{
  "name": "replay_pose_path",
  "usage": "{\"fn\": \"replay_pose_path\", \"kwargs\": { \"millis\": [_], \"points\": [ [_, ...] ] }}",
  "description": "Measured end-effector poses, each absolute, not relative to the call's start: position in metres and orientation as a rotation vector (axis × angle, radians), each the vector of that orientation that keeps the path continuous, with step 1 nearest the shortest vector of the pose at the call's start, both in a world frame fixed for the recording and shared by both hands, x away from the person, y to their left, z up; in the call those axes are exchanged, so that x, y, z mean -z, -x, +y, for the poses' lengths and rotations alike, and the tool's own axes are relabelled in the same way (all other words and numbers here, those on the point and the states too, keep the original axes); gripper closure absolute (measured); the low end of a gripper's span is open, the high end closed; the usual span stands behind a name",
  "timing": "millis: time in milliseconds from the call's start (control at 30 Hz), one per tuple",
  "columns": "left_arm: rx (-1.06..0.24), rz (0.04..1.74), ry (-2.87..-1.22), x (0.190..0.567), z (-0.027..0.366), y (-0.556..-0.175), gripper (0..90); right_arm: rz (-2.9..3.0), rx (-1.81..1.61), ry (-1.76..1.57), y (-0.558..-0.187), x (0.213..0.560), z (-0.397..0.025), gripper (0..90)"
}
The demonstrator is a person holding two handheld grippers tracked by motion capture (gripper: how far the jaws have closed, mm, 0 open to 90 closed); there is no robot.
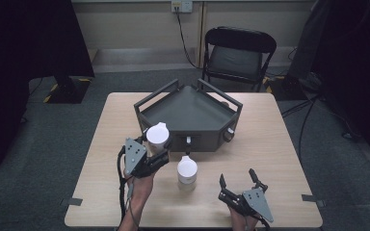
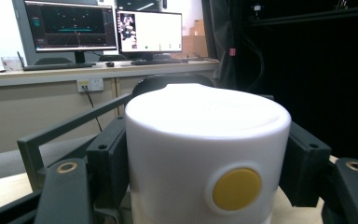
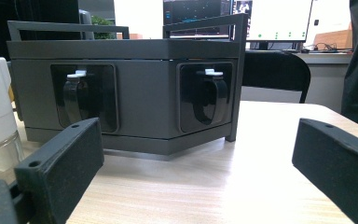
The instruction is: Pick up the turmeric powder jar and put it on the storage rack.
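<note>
1. The left gripper (image 1: 160, 150) is clasping a white cylindrical plastic jar (image 1: 157, 135) just before the dark grey angular metal tray (image 1: 188, 113).
2. The right gripper (image 1: 238, 182) is resting with jaws spread, holding nothing, near a second white-capped jar (image 1: 187, 172).

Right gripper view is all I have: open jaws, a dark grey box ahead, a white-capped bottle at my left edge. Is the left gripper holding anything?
Observer: Yes, the left gripper is shut on another white-capped bottle.
Operator: Where is it?
Observer: At the near left corner of the dark grey angular metal tray box.
Operator: And the bottle beside me?
Observer: That white-capped clear bottle stands alone on the light wooden table, between both grippers.
</note>
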State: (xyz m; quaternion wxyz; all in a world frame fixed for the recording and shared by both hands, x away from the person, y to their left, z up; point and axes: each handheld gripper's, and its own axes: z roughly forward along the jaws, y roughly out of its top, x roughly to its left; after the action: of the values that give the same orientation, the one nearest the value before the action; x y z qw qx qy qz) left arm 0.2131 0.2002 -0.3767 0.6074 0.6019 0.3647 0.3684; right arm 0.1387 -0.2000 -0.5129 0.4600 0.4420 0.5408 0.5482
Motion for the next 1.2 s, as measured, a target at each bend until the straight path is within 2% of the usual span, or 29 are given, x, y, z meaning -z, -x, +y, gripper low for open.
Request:
{"fn": "replay_pose_path", "kwargs": {
  "millis": [567,1200],
  "points": [
    [-0.864,0.842,-1.390,0.347,0.187,-0.245,30.7,1.330,-1.348,-1.088,-0.139,0.513,-0.200,0.8],
    [-0.897,0.881,-1.352,0.334,0.167,-0.287,30.8,1.329,-1.348,-1.088,-0.139,0.513,-0.200,0.8]
  ]
}}
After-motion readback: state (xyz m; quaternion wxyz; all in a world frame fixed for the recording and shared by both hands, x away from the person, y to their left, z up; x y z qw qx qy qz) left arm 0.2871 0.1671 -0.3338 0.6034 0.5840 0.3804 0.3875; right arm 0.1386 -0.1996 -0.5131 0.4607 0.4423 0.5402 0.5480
